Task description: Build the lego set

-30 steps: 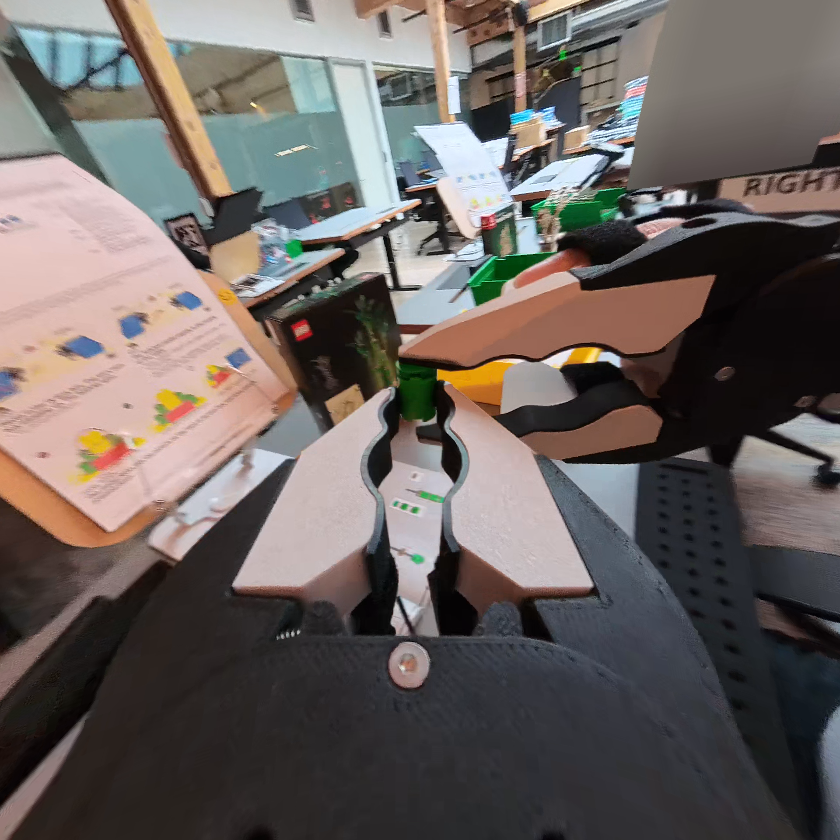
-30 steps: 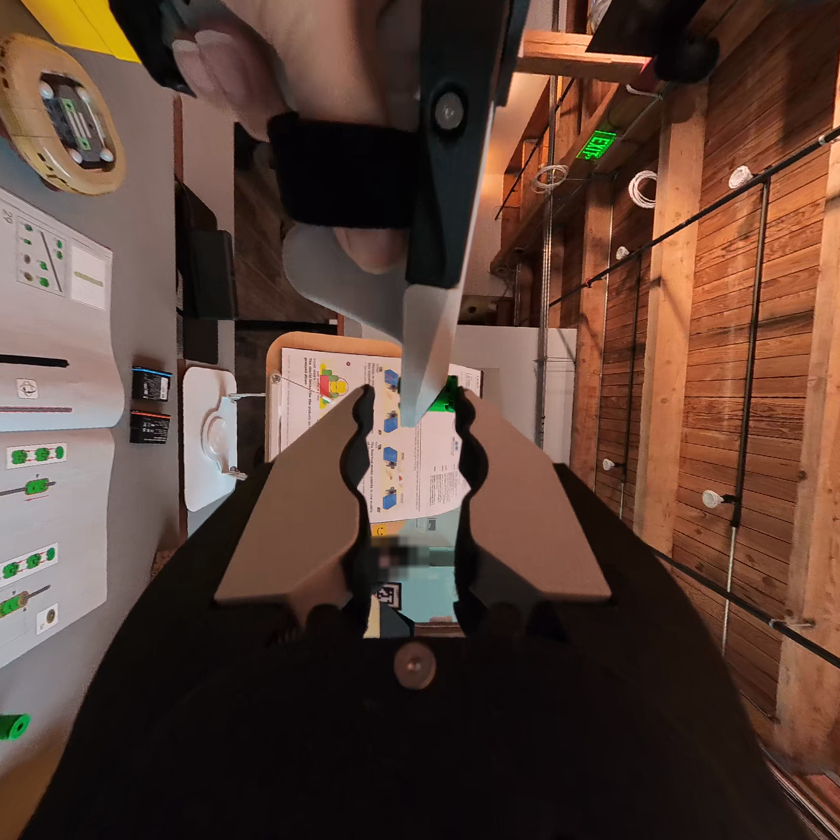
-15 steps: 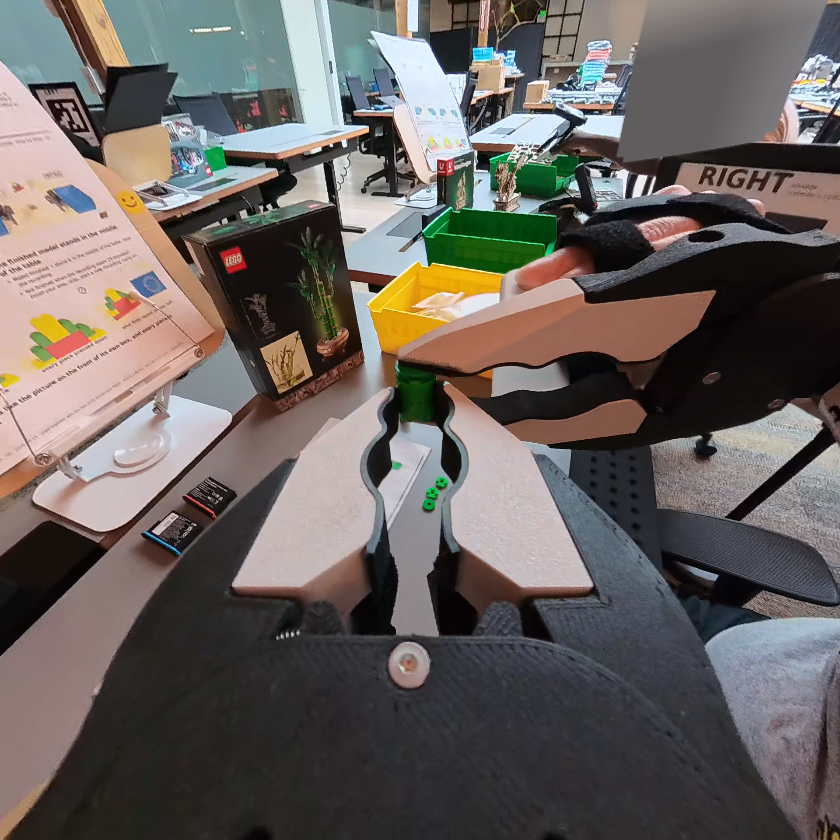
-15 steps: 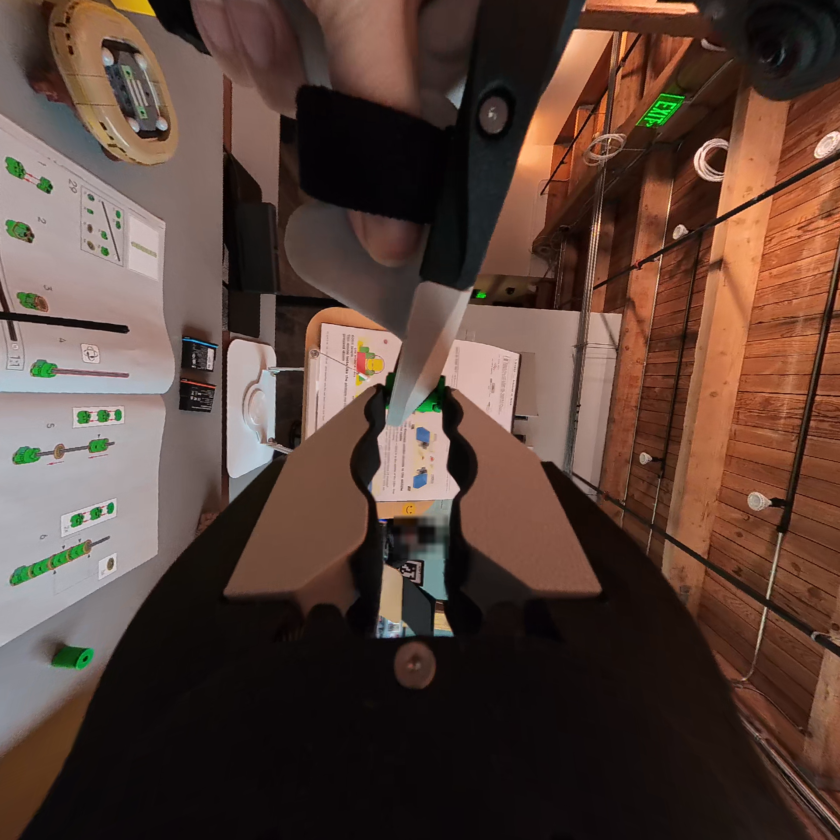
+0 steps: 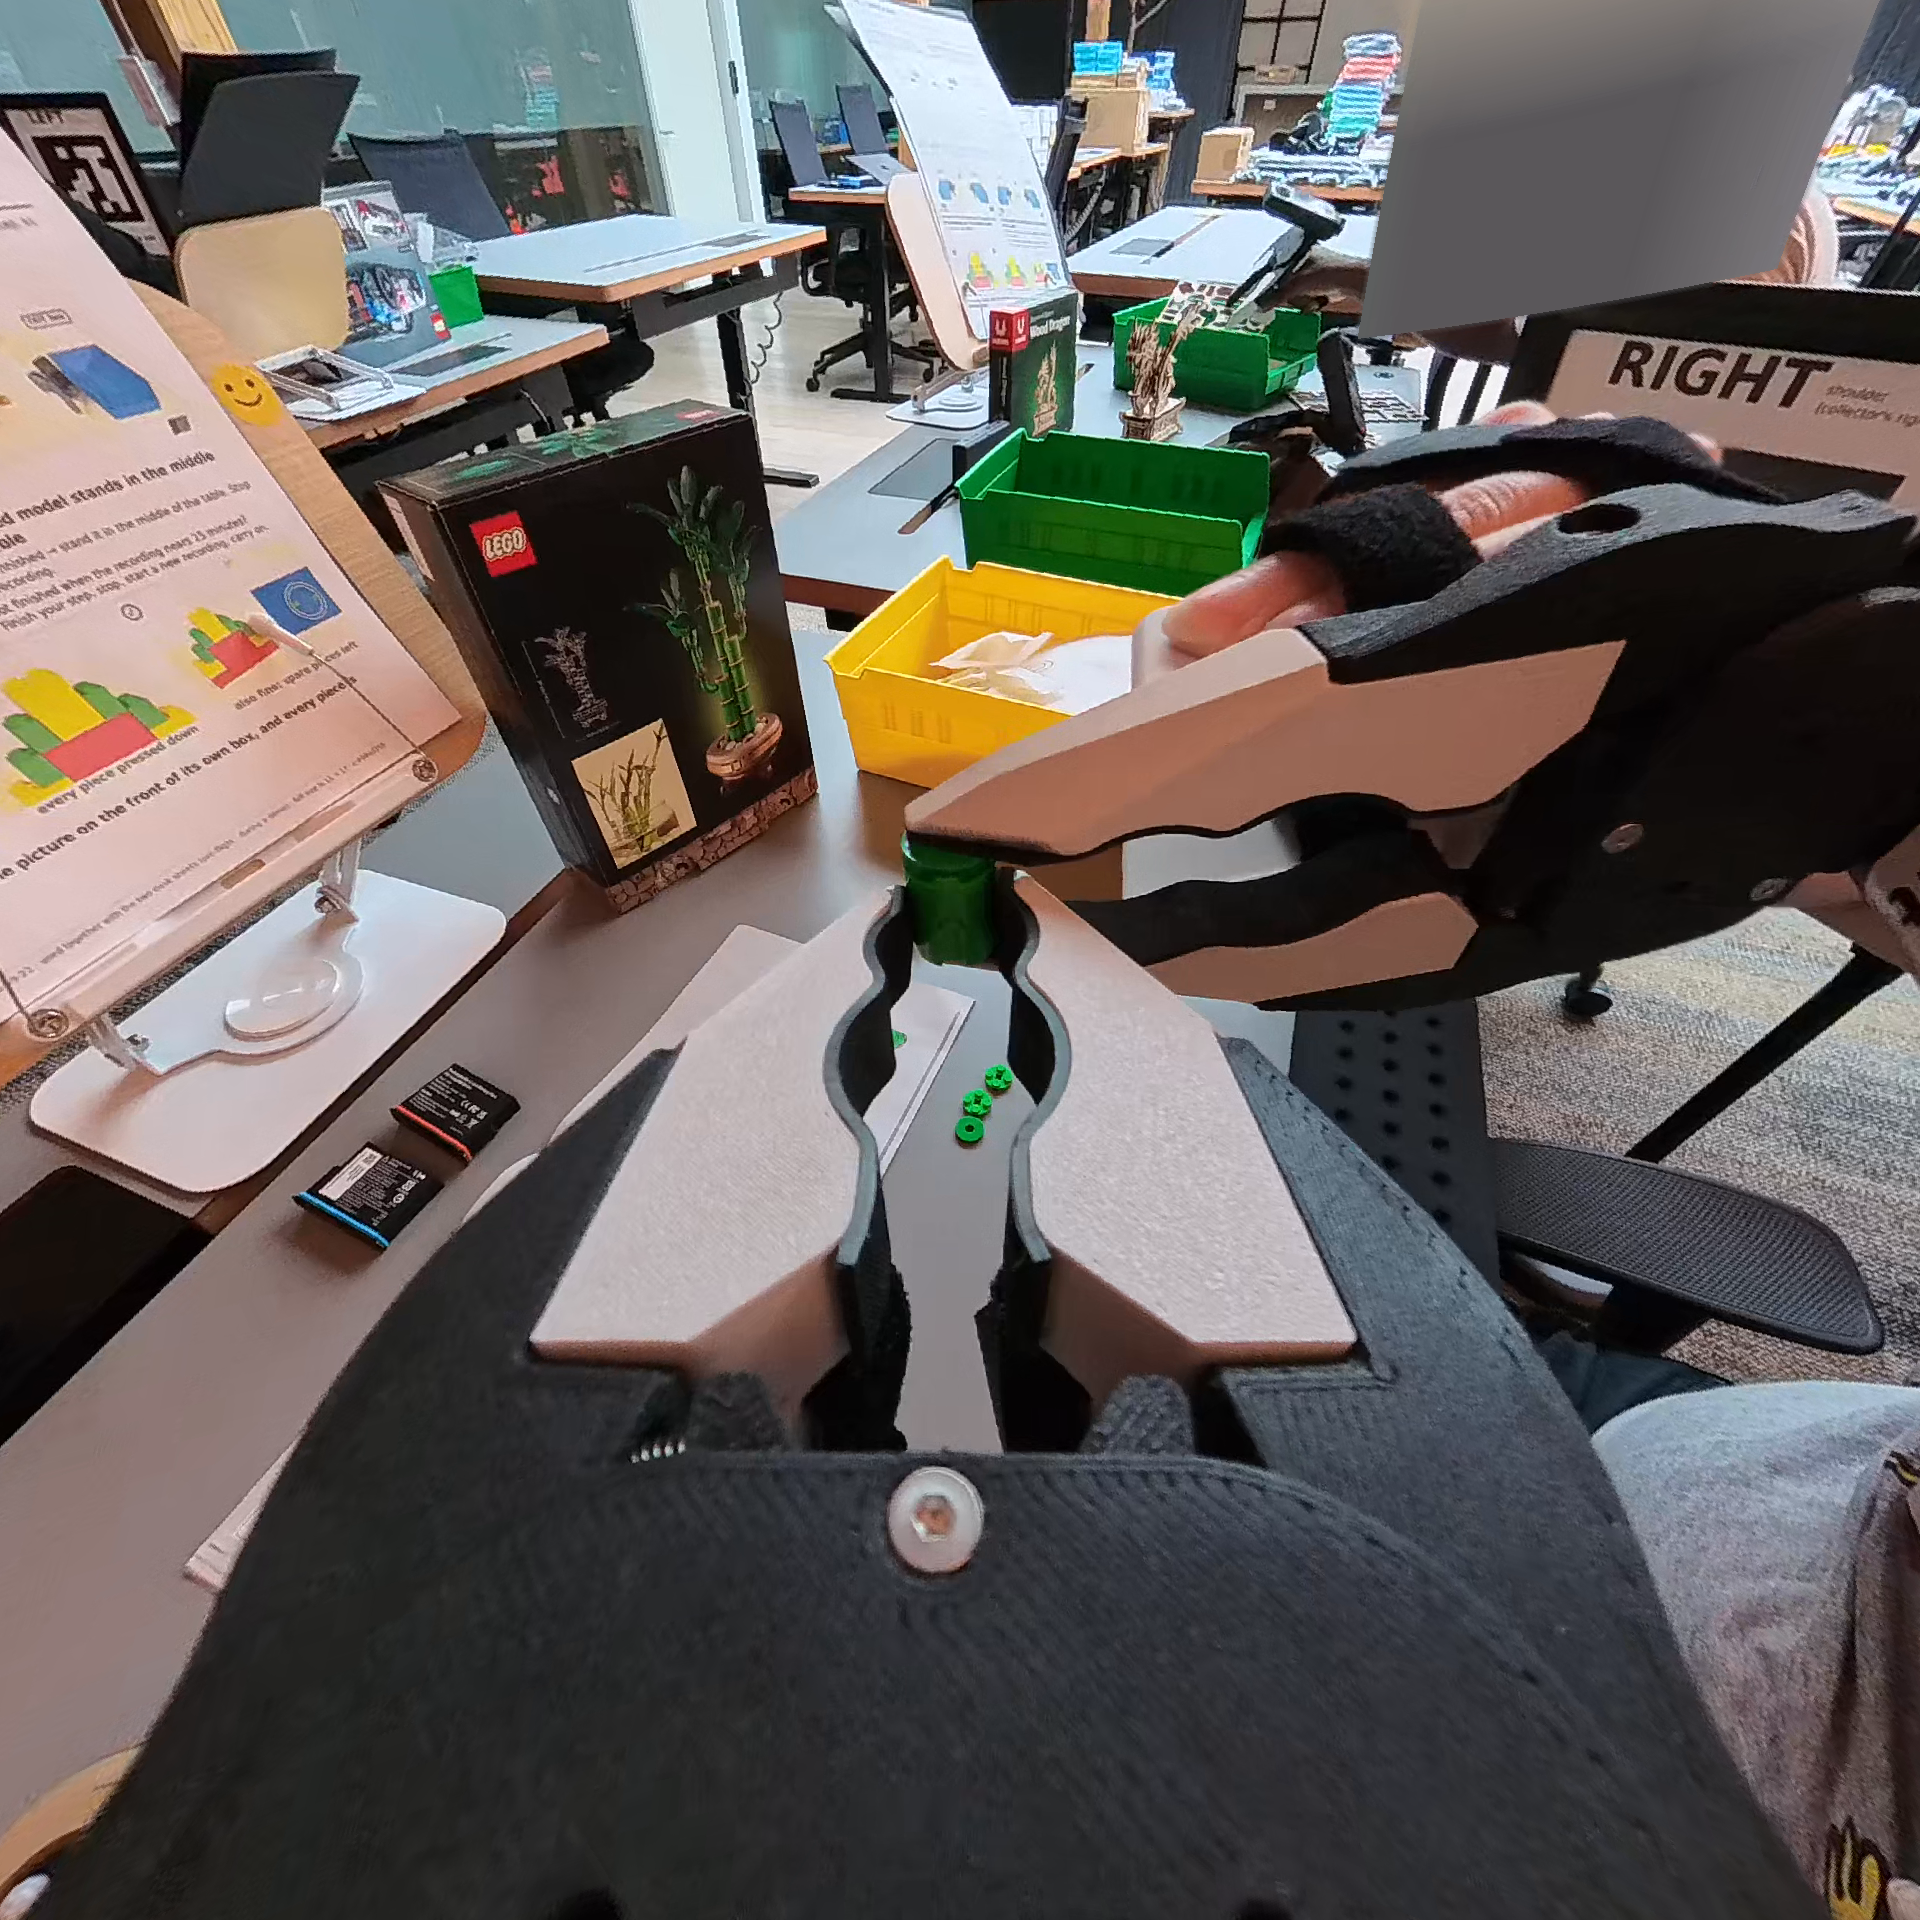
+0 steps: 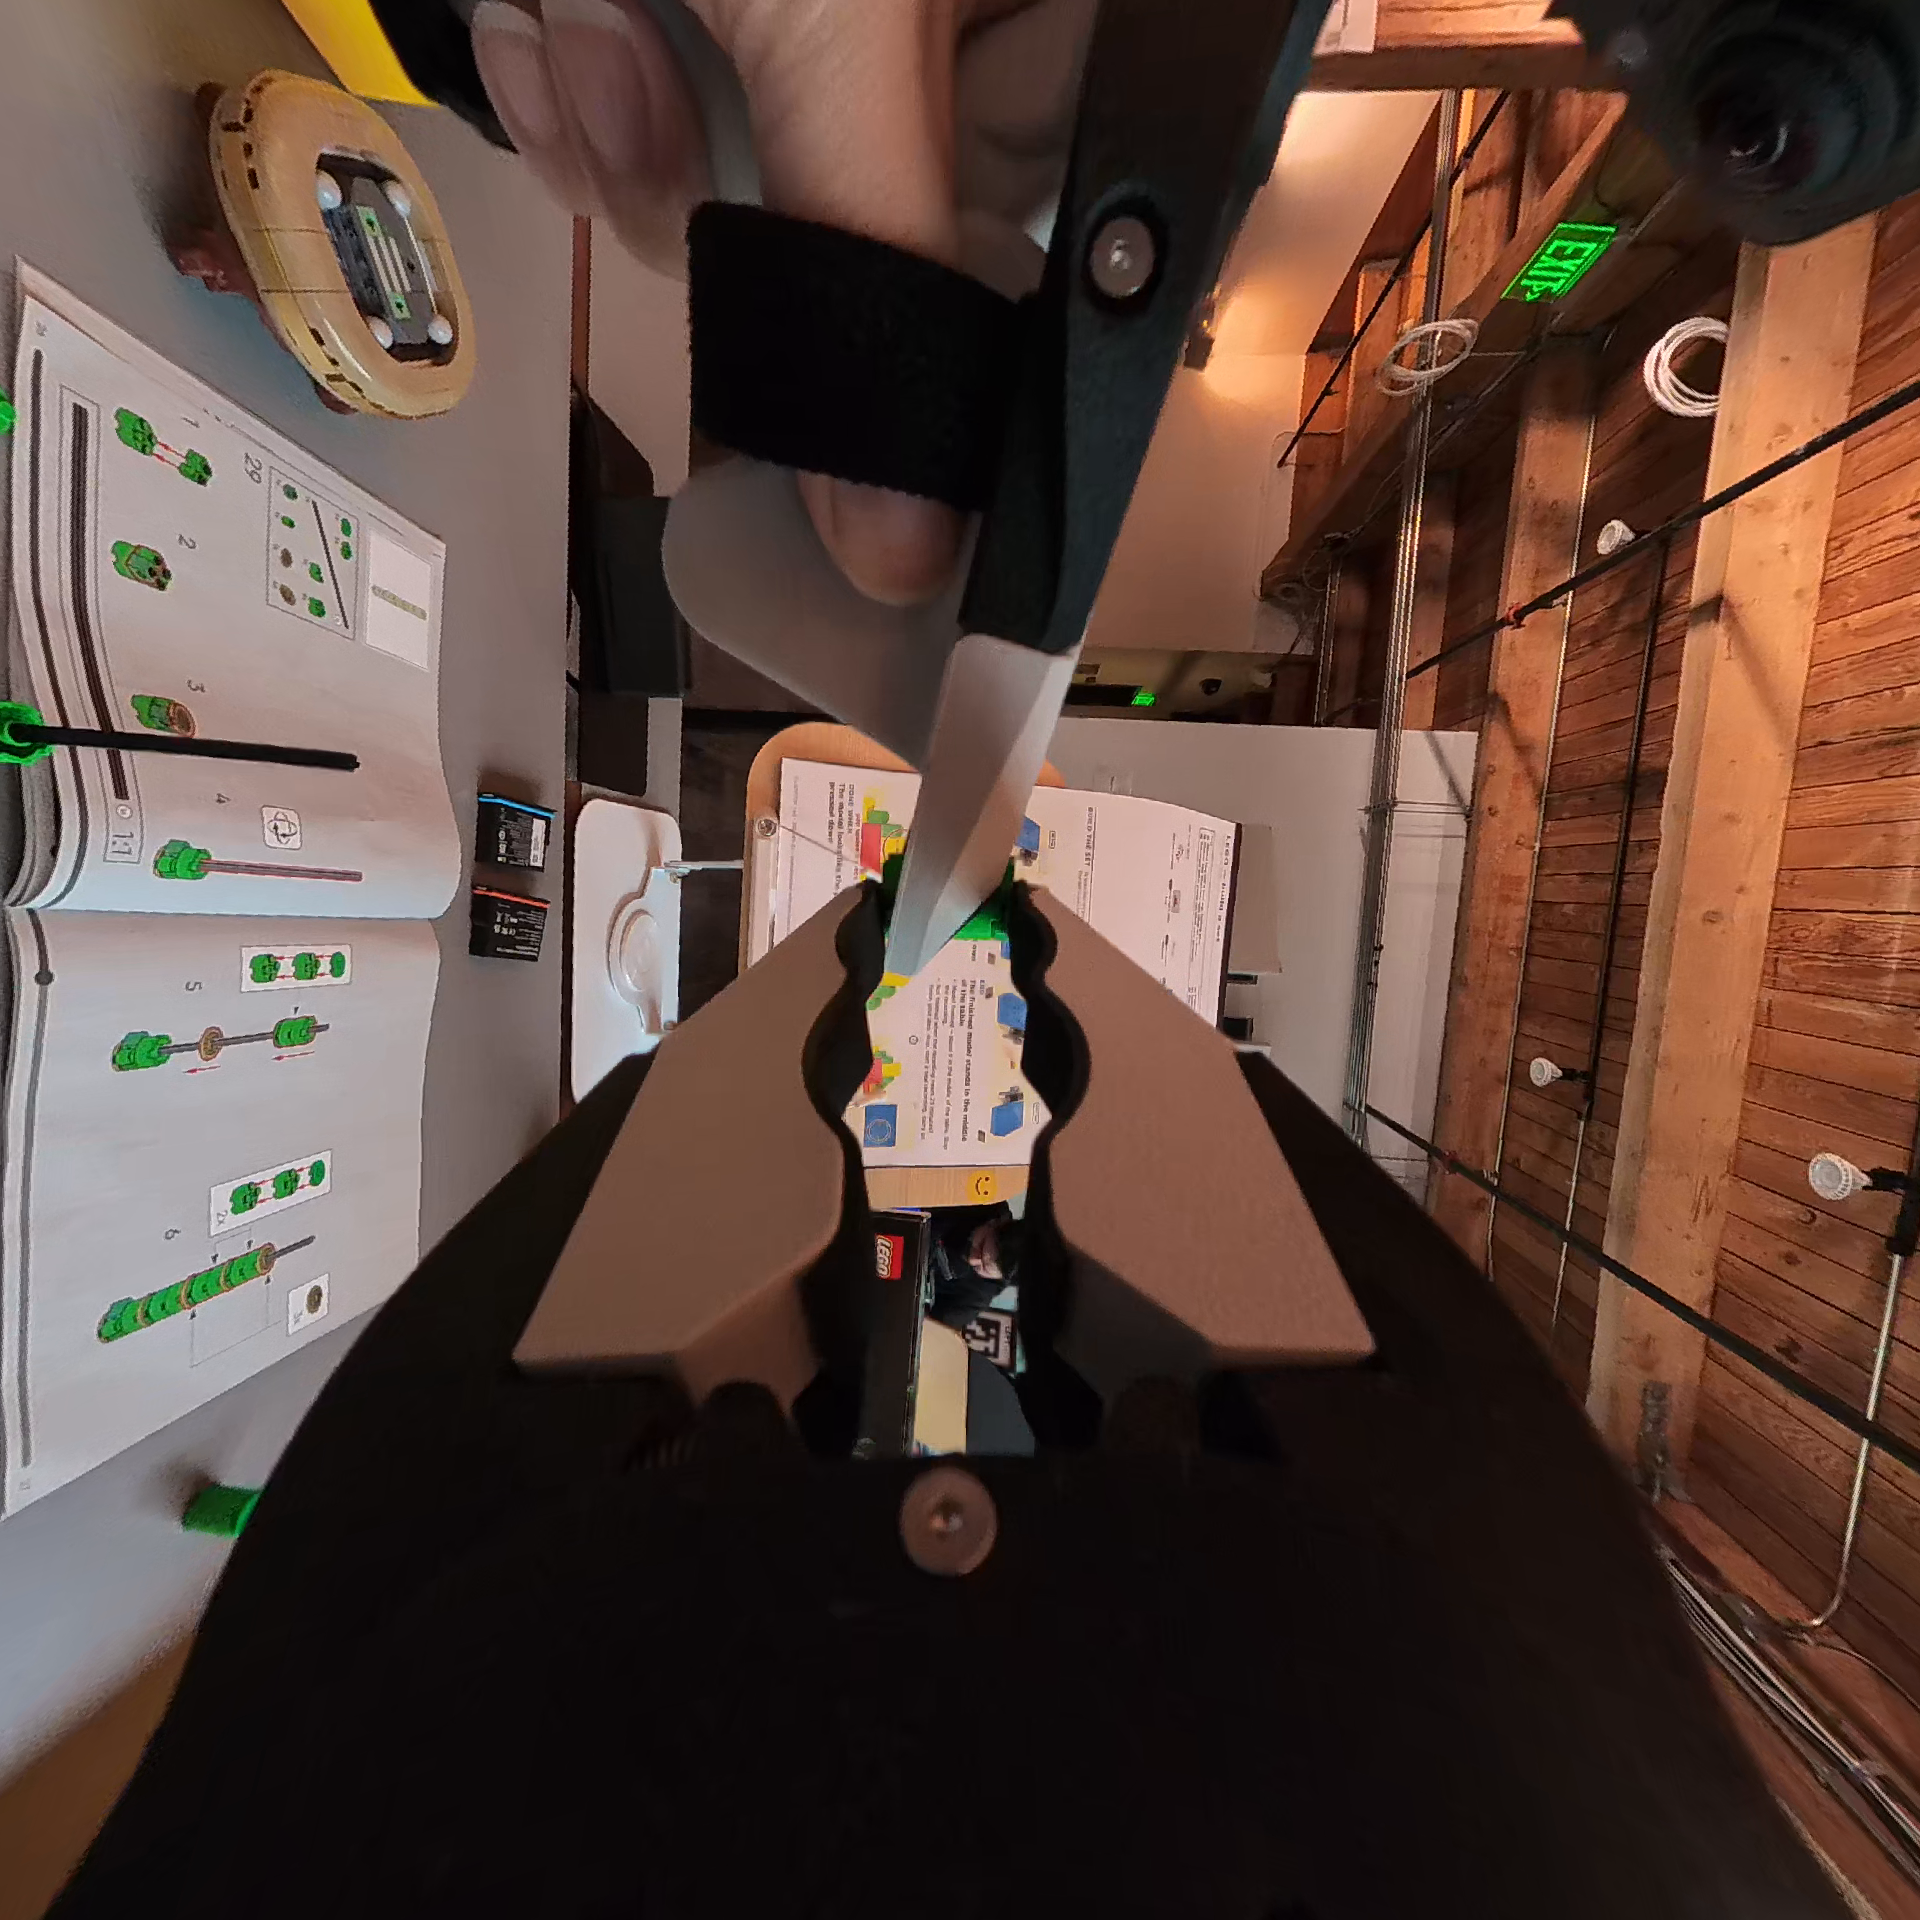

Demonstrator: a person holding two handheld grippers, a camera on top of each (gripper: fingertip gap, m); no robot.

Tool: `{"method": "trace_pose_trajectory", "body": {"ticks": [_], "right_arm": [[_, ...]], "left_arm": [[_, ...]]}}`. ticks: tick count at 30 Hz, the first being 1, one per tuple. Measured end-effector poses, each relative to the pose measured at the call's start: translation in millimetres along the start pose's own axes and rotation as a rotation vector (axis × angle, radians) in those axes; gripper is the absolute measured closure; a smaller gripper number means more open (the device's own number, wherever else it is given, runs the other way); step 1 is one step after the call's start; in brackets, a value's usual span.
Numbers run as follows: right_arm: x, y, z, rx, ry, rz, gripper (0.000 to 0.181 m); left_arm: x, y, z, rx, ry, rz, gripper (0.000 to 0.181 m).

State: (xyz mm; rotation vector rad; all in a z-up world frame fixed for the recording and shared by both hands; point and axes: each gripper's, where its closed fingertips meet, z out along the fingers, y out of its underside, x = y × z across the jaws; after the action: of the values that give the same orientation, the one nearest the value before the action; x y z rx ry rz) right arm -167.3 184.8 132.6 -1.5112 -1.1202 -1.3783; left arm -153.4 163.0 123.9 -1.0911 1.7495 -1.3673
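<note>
My left gripper (image 5: 951, 912) is shut on a short green cylinder piece (image 5: 948, 904), held at its fingertips above the table. My right gripper (image 5: 987, 883) comes in from the right, its upper finger resting on the cylinder's top and its lower fingertip hidden behind my left finger. In the right wrist view my right gripper (image 6: 940, 904) is closed narrowly around the green piece (image 6: 1000, 902), with a left gripper finger crossing in front. The open instruction booklet (image 6: 229, 935) lies on the table with a black axle (image 6: 187, 750) on it. A tan round pot base (image 6: 343, 249) sits beyond the booklet.
The set's black box (image 5: 613, 644) stands behind a yellow bin (image 5: 935, 675) and a green bin (image 5: 1112, 509). A sheet stand (image 5: 156, 582) is at the left, with two small black packs (image 5: 457, 1112) before it. Three small green pieces (image 5: 982, 1101) and one green piece (image 6: 218, 1512) lie loose. My left and right fingertips are right by each other.
Both grippers have moved together with the green piece, and the views now show more of the table. My right gripper's jaws have narrowed around the piece.
</note>
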Motion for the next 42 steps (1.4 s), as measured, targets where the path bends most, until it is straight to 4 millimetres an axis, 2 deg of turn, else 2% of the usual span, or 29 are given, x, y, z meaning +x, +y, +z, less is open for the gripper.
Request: {"method": "trace_pose_trajectory", "body": {"ticks": [6,27,30,35,38,42], "right_arm": [[-5,3,3,-0.021,0.011,-0.049,0.154],[-15,7,4,0.009,-0.024,0.004,0.158],[-11,3,-3,0.065,0.004,0.019,0.157],[-13,-10,-22,0.238,-0.040,0.115,0.141],[-16,-20,-37,0.349,-0.070,0.160,0.146],[-15,-32,-51,0.427,-0.068,0.200,0.148]], "left_arm": [[2,4,2,-0.023,0.014,0.003,0.168],[6,12,10,-0.066,0.072,-0.006,0.168],[17,8,4,-0.035,0.173,-0.038,0.168],[43,4,-10,-0.008,0.401,-0.090,0.169],[64,8,-18,-0.033,0.559,-0.107,0.169],[83,10,-23,-0.049,0.687,-0.106,0.169]]}}
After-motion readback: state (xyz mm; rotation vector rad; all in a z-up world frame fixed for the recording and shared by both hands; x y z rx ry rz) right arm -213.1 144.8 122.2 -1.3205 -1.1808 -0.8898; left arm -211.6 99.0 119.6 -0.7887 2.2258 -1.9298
